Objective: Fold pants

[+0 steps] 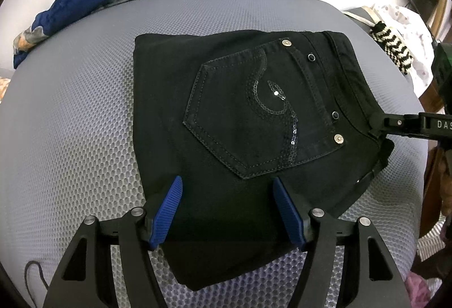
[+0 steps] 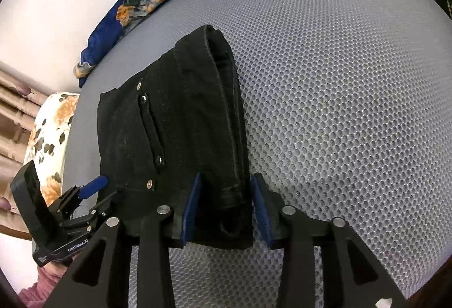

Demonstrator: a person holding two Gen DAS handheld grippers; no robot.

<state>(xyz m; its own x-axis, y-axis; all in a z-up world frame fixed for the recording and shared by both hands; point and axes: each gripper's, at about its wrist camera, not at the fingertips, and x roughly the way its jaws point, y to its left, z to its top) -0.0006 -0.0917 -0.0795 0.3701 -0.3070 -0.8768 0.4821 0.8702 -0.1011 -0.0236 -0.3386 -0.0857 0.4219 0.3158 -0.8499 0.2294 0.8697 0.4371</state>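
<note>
Straddling folded pants (image 1: pixel 240 121), left gripper (image 1: pixel 227 212) wide, unclamped; right gripper (image 2: pixel 226 212) loose around waistband; snagging may undo fold

Bare mesh surface (image 2: pixel 339 82) right of pants (image 2: pixel 175 124)
</note>
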